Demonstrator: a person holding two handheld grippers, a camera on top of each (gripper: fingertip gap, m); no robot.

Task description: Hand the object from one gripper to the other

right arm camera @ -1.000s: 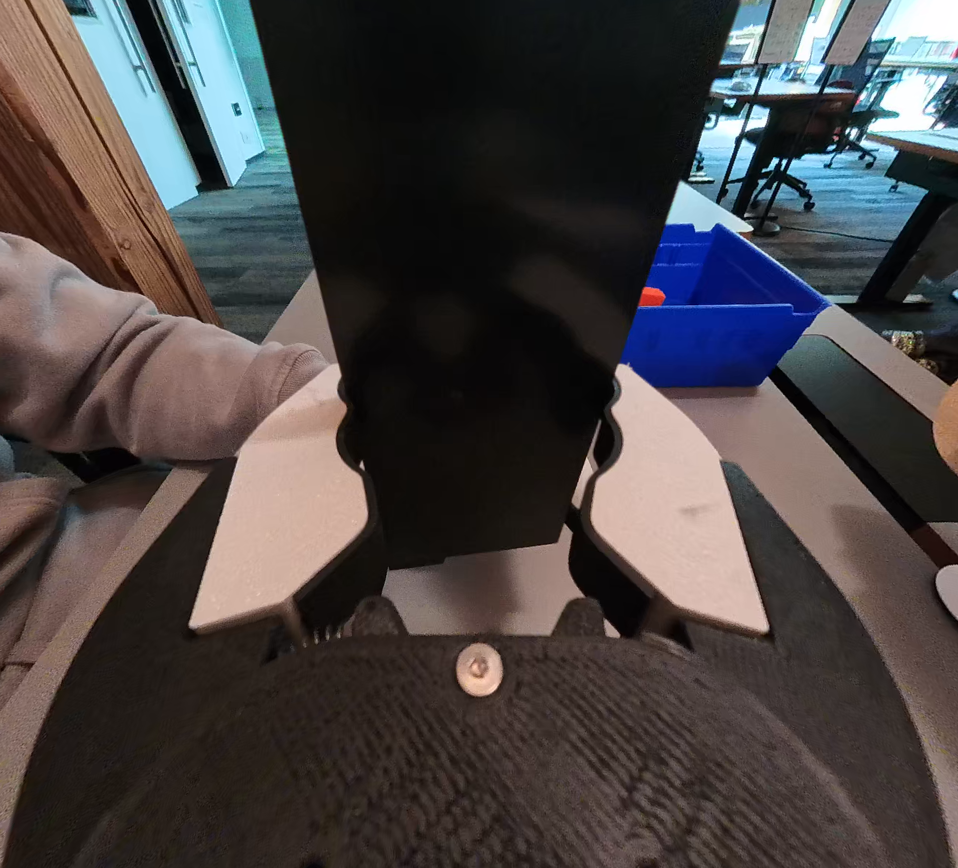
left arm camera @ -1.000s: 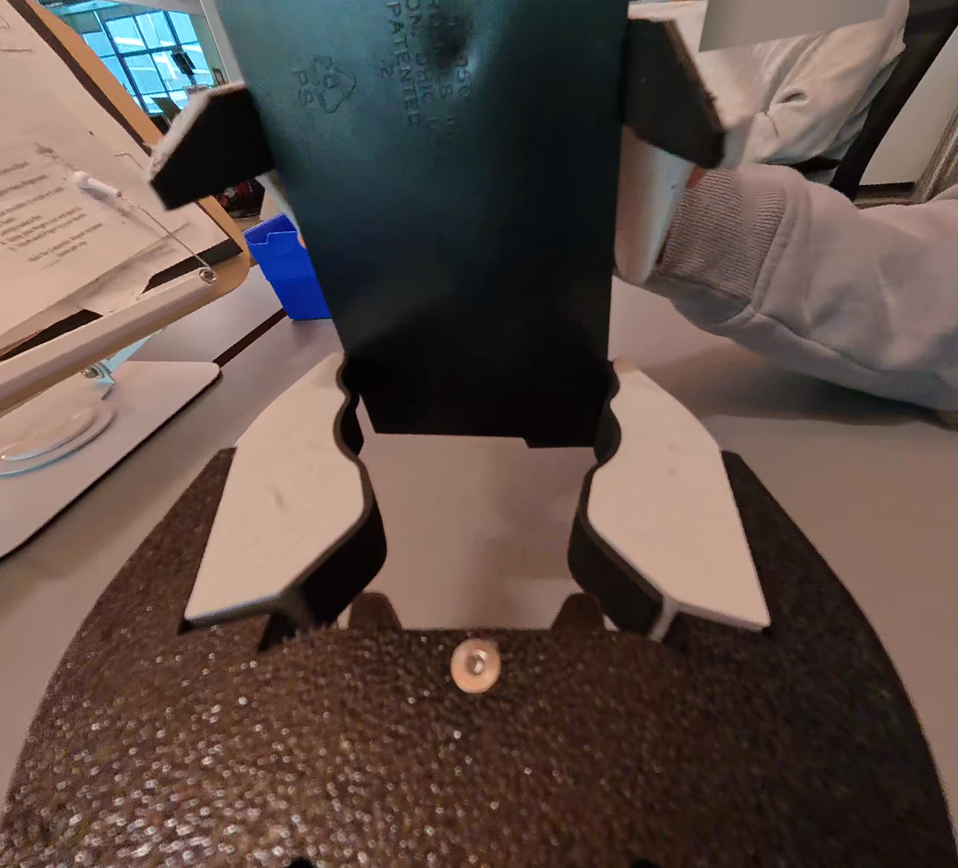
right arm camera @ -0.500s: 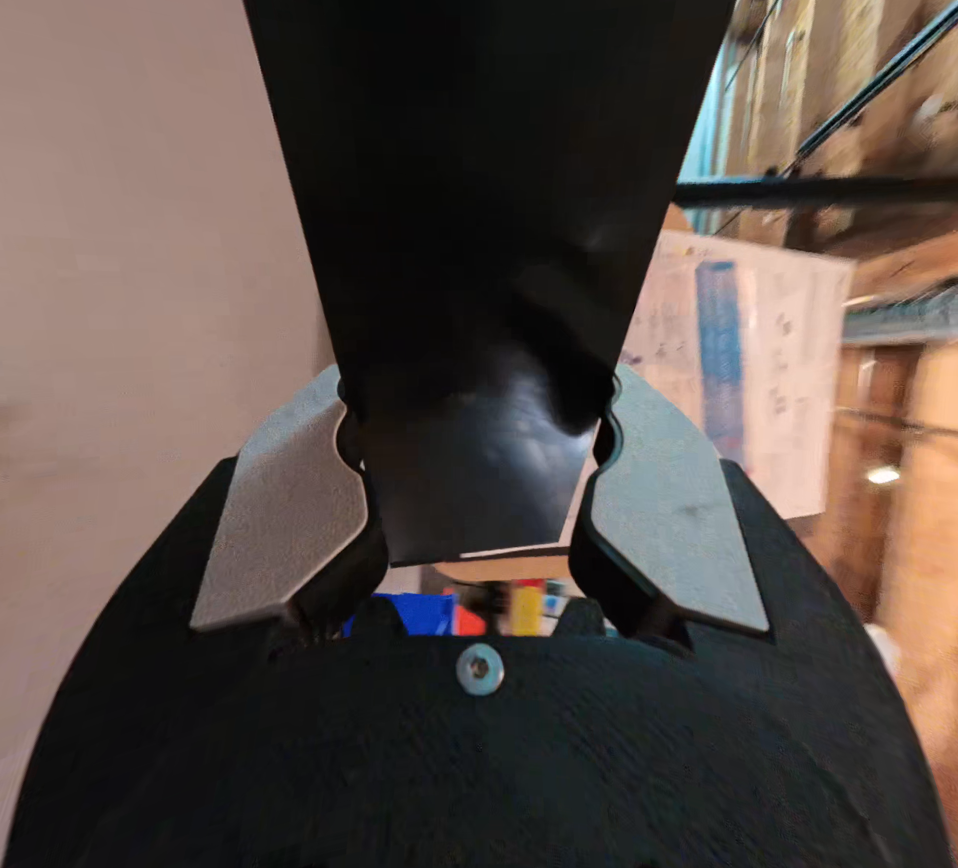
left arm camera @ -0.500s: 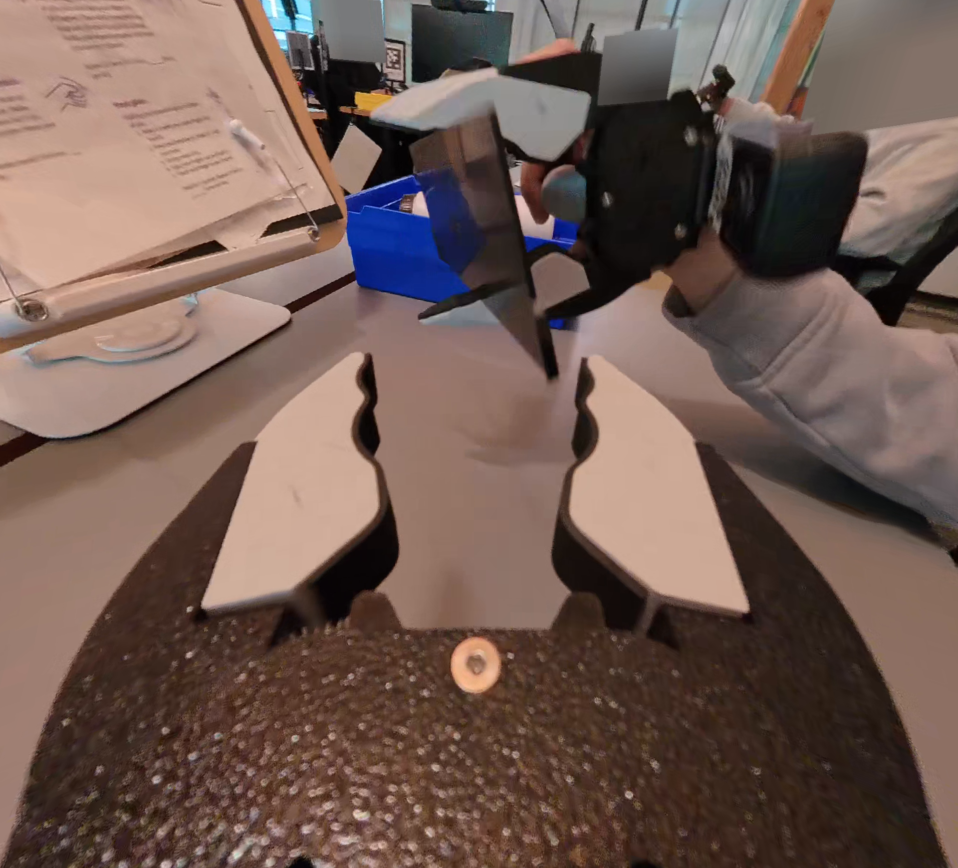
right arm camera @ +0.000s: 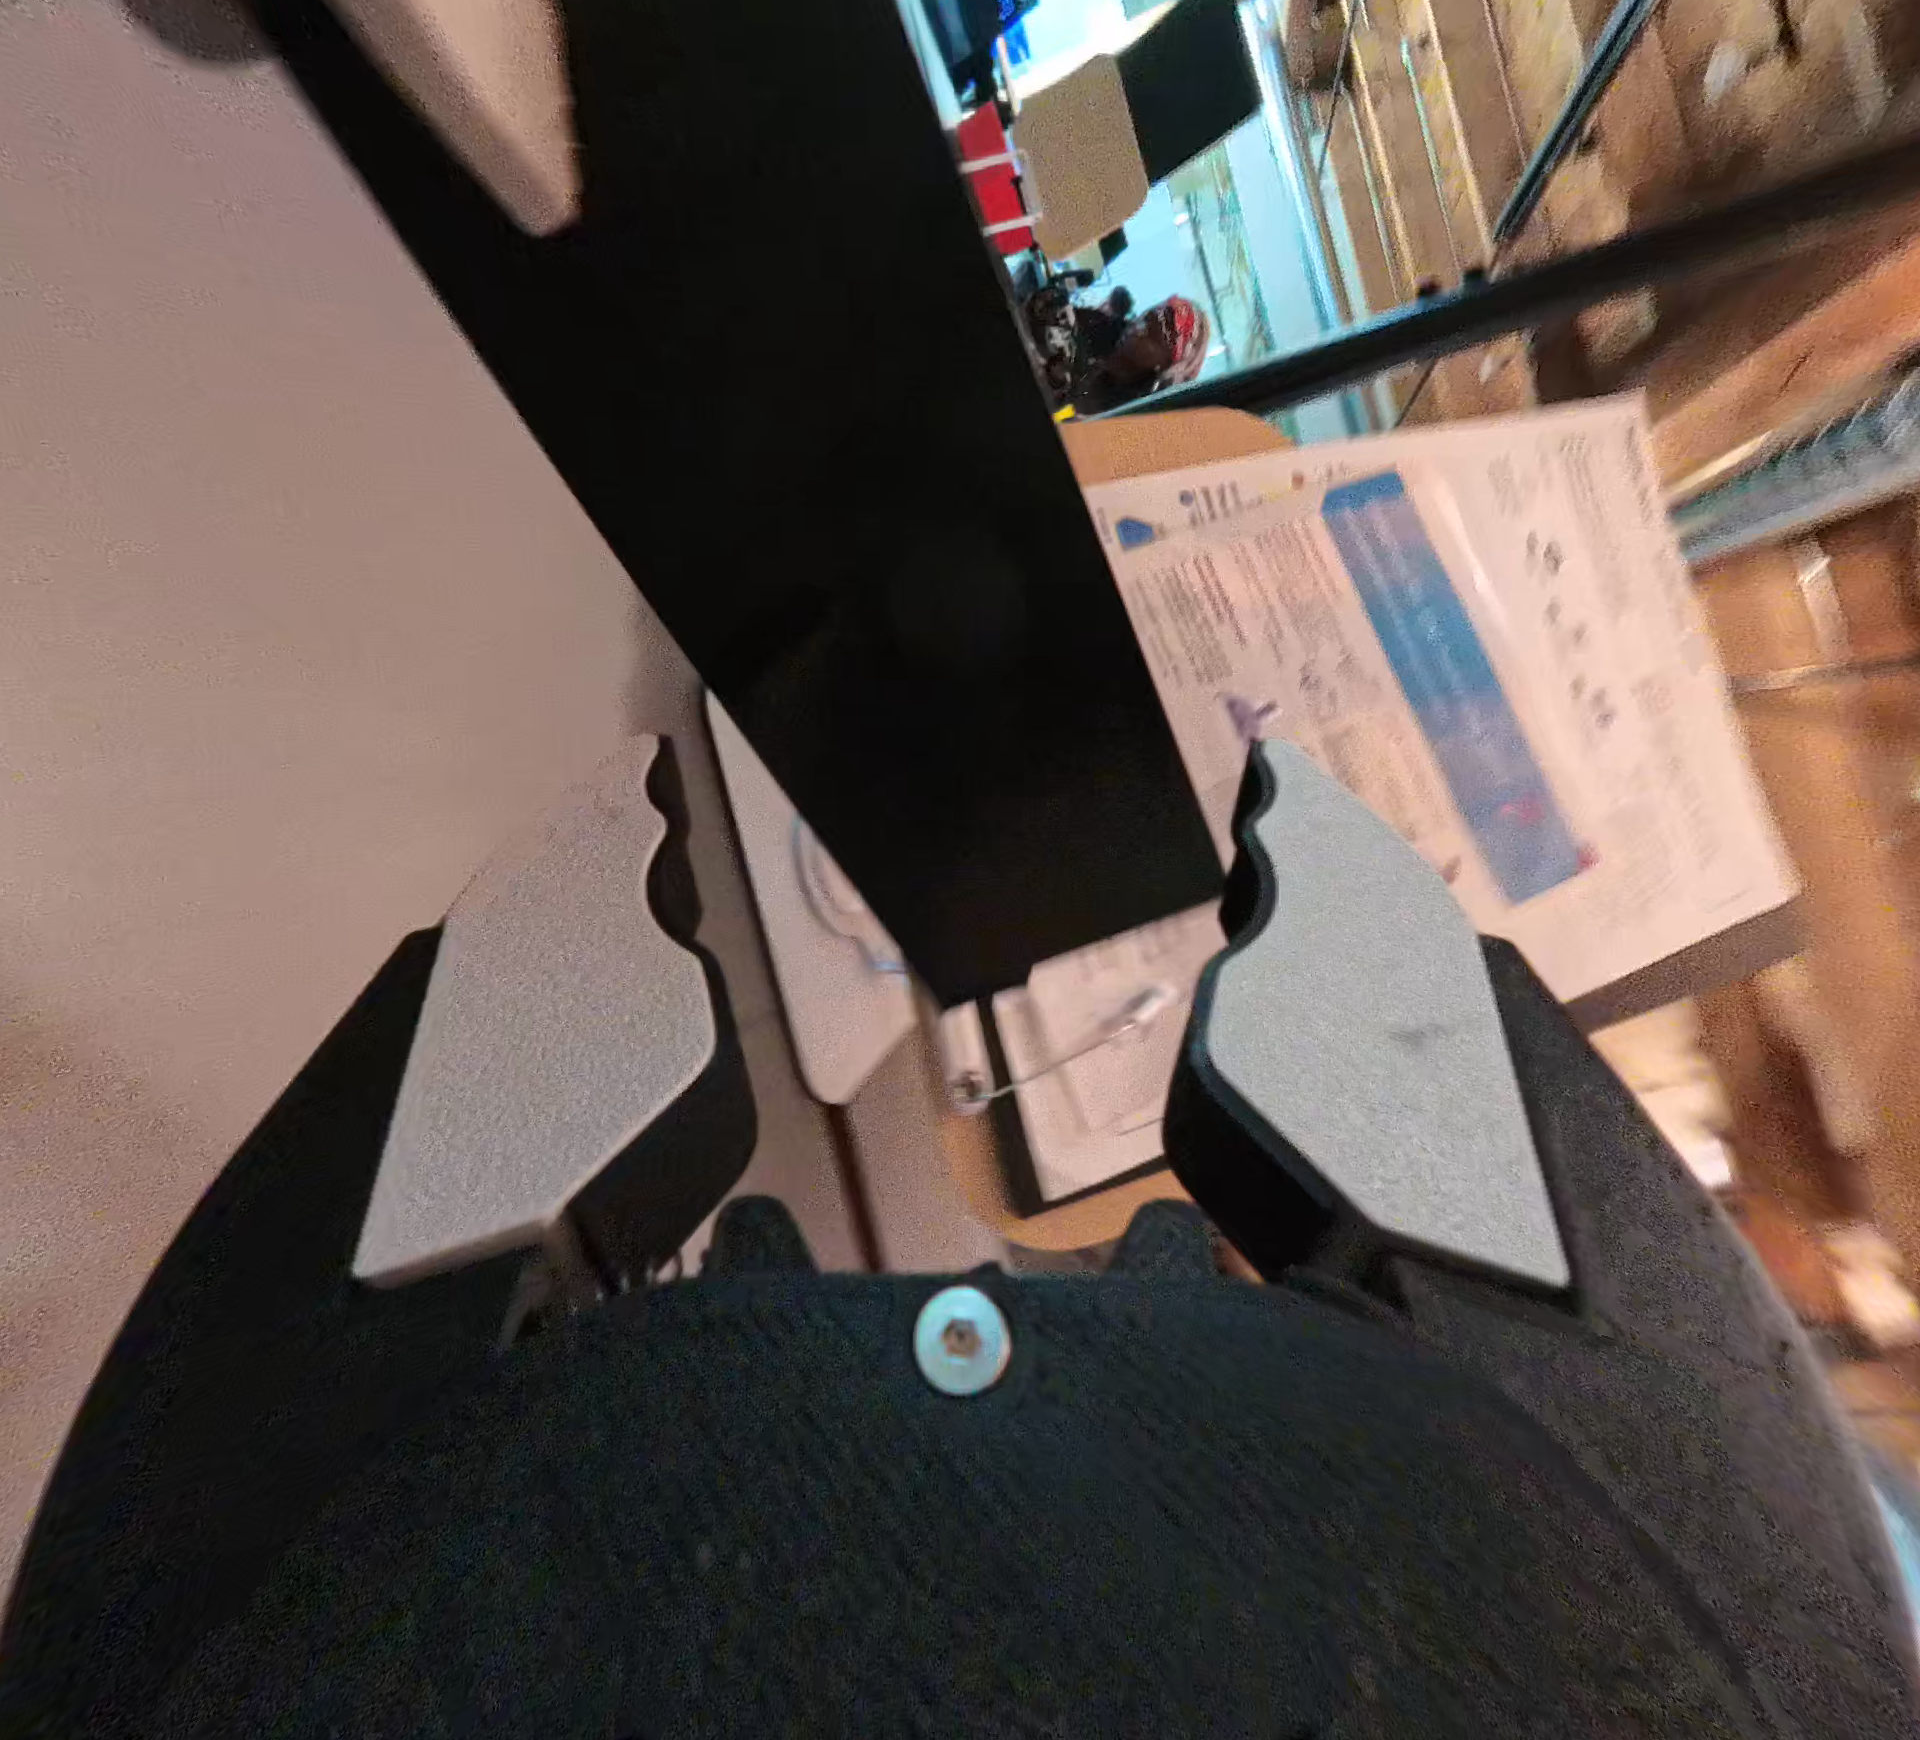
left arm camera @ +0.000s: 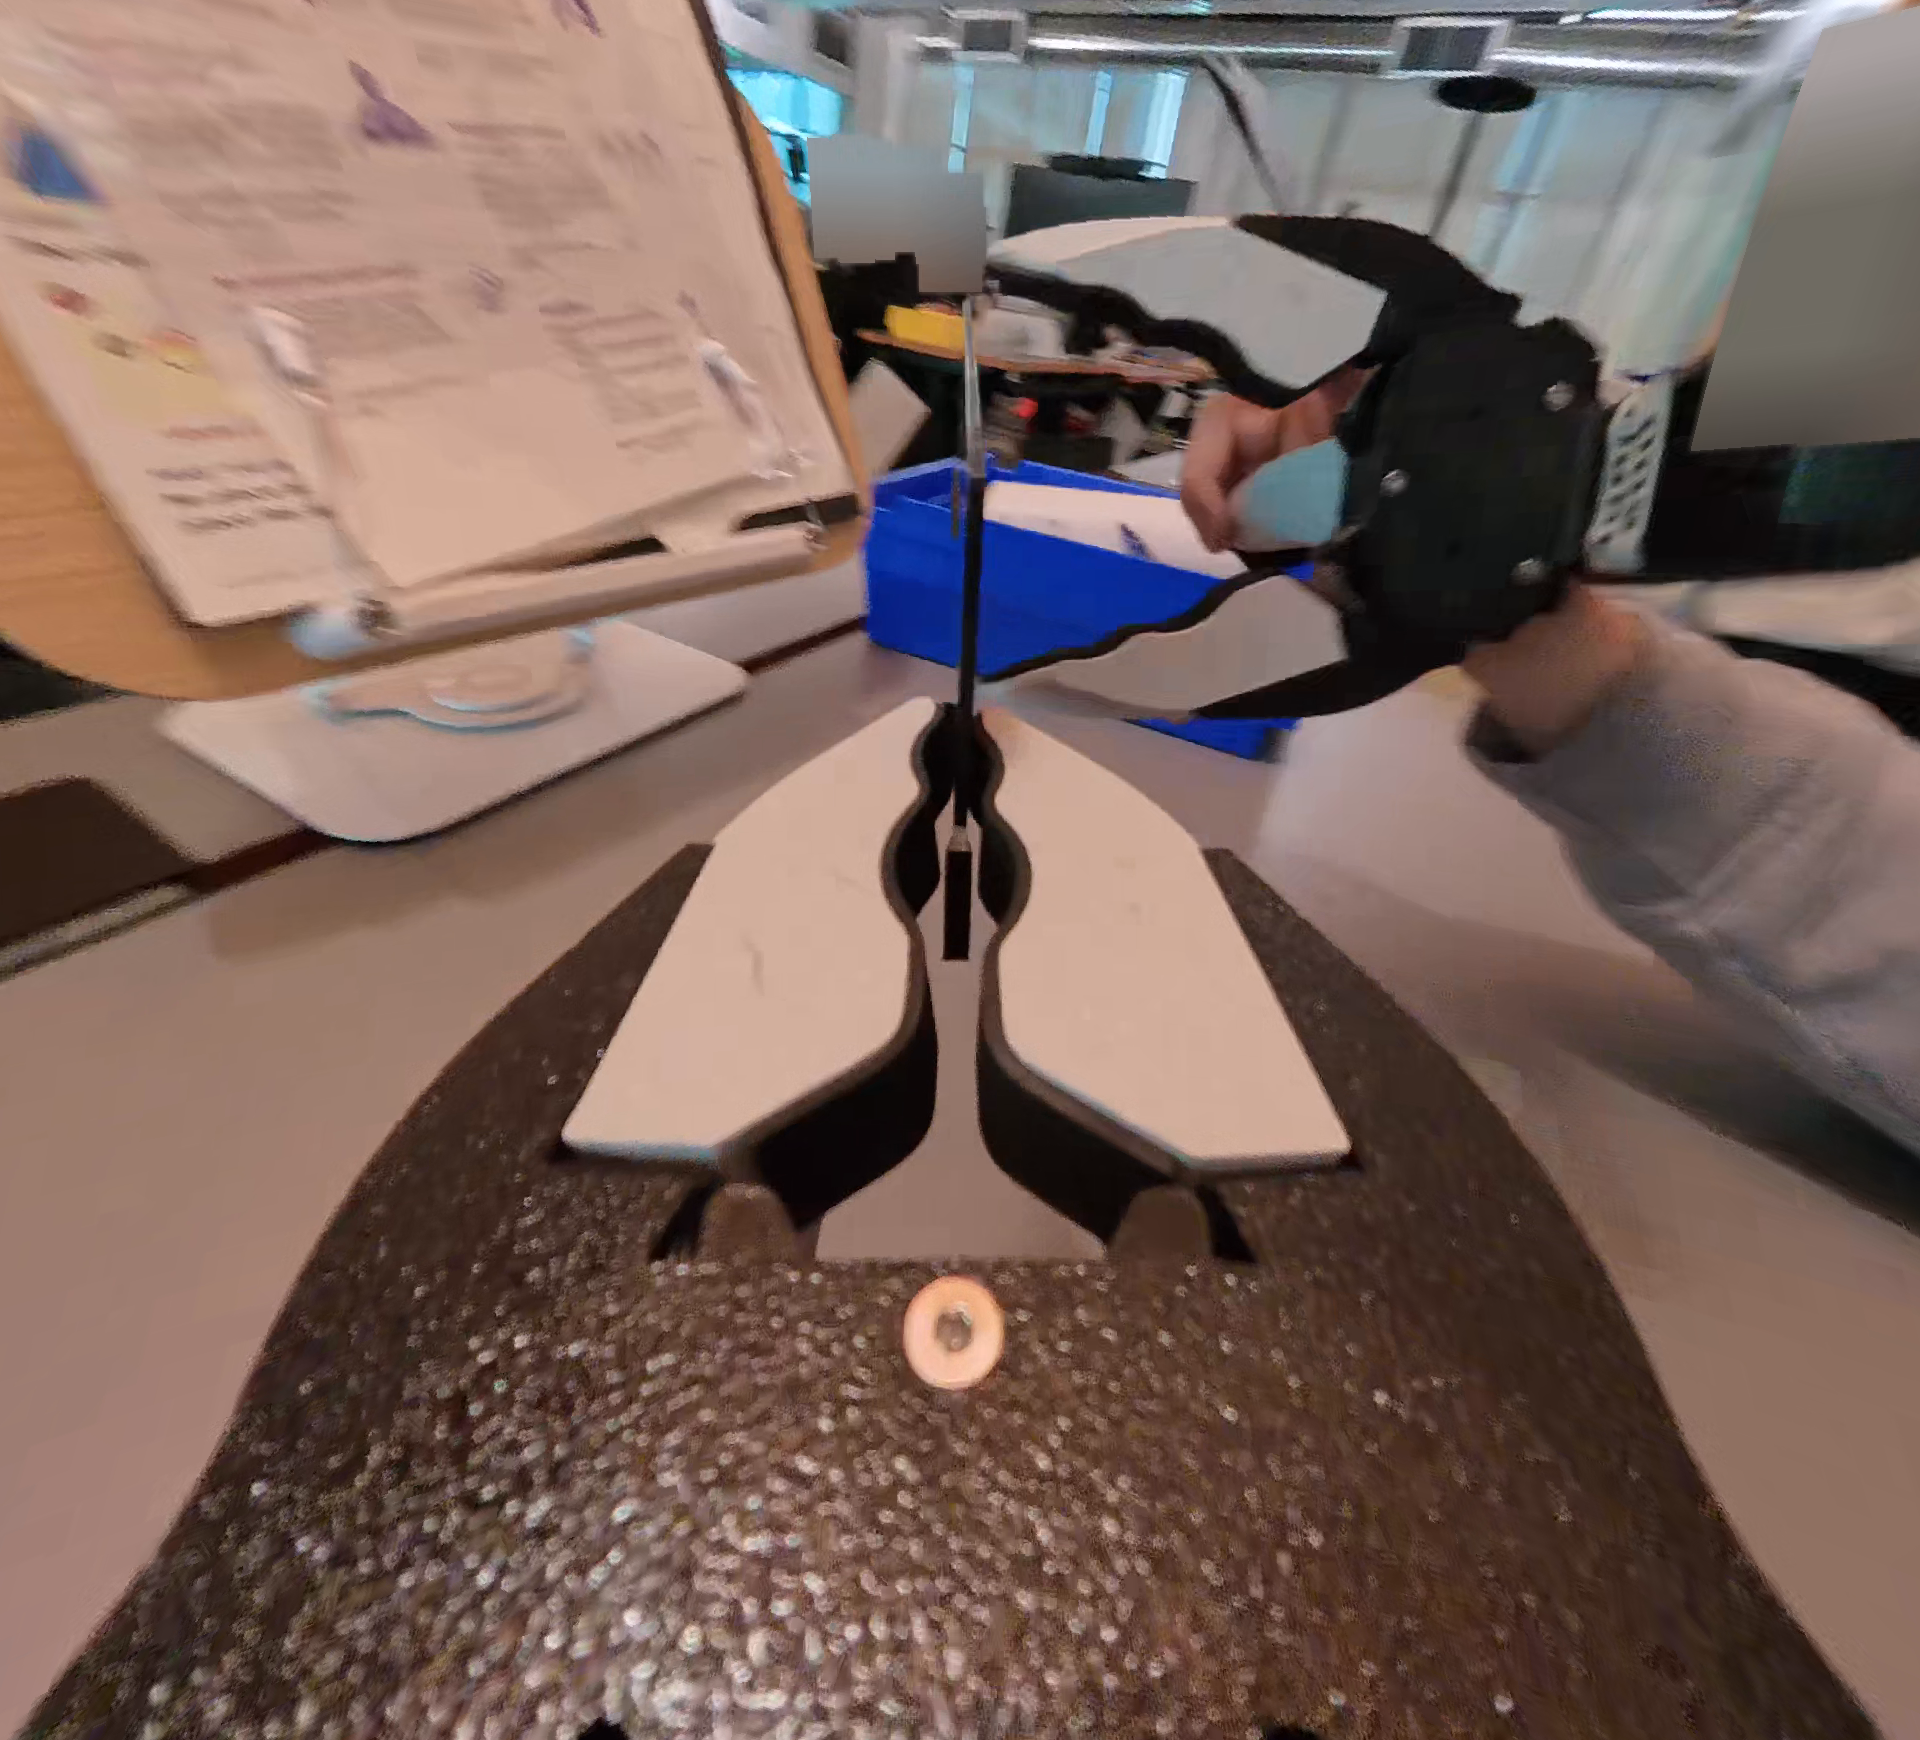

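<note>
Holding item one, my left gripper (left arm camera: 961,760): fingers drawn narrow and clamped on the thin black plastic panel (left arm camera: 968,610), which I see edge-on, standing upright above the tips, its lower end tucked down between the pads.

Item two, my right gripper (right arm camera: 956,859): fingers spread wide. In the right wrist view the panel (right arm camera: 831,443) shows its broad face and runs on a slant from upper left down to a corner between my fingers; it lies close to the right finger (right arm camera: 1361,994), and I cannot tell whether they touch. The left finger stands clear of it. In the left wrist view this gripper (left arm camera: 1039,485) sits sideways at the right, one finger above and one below, the panel's edge just in front of the tips.

Item three, a hand (left arm camera: 1247,464) in a pale grey sleeve (left arm camera: 1704,817), gripping the right unit.

Item four, a blue bin (left arm camera: 1039,568) on the grey table (left arm camera: 260,1015), behind the panel.

Item five, a tilted document stand (left arm camera: 395,256) on a white base, to the left, bearing printed sheets.
</note>
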